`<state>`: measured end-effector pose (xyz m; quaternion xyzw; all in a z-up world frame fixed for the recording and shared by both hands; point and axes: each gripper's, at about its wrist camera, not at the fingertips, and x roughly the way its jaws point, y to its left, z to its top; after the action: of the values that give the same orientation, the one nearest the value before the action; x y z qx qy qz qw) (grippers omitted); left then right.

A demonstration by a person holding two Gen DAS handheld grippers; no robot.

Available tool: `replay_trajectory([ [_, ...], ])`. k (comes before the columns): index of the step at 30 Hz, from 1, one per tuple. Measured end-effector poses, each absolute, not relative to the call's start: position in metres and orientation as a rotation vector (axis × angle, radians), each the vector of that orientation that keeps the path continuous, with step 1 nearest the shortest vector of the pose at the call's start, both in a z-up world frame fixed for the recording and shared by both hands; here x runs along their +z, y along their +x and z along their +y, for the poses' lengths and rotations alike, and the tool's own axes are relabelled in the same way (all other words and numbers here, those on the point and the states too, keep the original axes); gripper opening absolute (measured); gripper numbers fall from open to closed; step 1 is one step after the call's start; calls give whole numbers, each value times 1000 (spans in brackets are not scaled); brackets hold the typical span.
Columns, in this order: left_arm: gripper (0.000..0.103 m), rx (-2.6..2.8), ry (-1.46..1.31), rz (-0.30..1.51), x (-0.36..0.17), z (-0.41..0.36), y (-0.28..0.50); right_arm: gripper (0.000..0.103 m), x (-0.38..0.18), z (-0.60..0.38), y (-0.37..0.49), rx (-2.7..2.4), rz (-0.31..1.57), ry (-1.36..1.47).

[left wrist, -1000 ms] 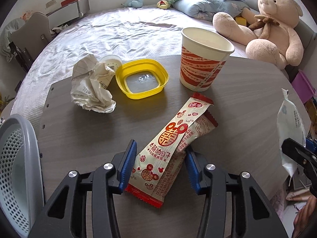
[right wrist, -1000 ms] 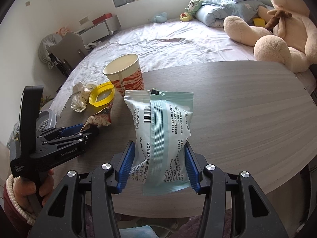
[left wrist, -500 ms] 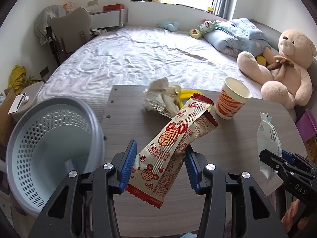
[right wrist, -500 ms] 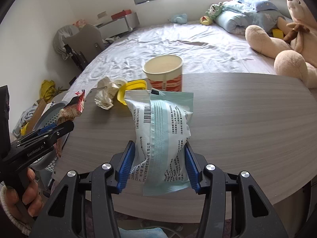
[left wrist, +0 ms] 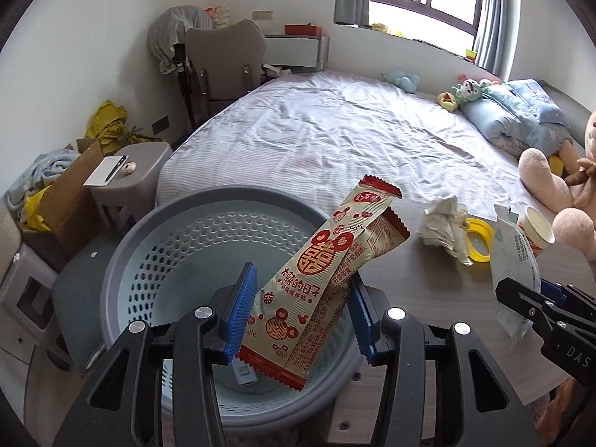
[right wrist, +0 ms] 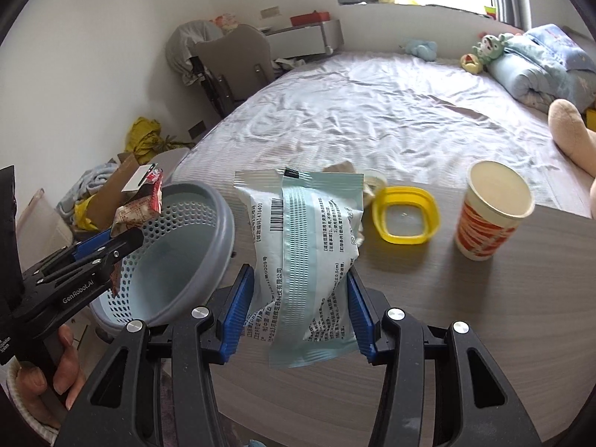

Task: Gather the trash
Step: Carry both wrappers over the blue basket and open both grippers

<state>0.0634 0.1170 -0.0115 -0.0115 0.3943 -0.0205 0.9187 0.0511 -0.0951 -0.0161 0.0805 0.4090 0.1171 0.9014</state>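
My left gripper (left wrist: 298, 309) is shut on a red-and-cream snack wrapper (left wrist: 320, 275) and holds it over the grey-blue perforated basket (left wrist: 164, 246). The basket holds one small item (left wrist: 244, 372). My right gripper (right wrist: 298, 305) is shut on a pale green plastic packet (right wrist: 305, 253), above the wooden table (right wrist: 447, 335) near its left edge. On the table lie crumpled paper (left wrist: 443, 223), a yellow lid (right wrist: 404, 214) and a red-and-white paper cup (right wrist: 491, 216). The basket (right wrist: 178, 257) stands left of the table in the right wrist view.
A bed (left wrist: 335, 138) lies beyond the table, with plush toys and a teddy bear (left wrist: 558, 193). A chair (left wrist: 223, 63), a grey stool (left wrist: 130, 175) and a cardboard box (left wrist: 70, 201) stand to the left.
My left gripper has swung left from over the table to above the basket, carrying the wrapper. My right gripper has moved left too, still holding the green packet.
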Motion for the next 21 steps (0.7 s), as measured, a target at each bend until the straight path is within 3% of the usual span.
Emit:
replay_trajectory([
  [21,47,148,-95,902,-50,216,91,48,-36,31,107,455,925,48],
])
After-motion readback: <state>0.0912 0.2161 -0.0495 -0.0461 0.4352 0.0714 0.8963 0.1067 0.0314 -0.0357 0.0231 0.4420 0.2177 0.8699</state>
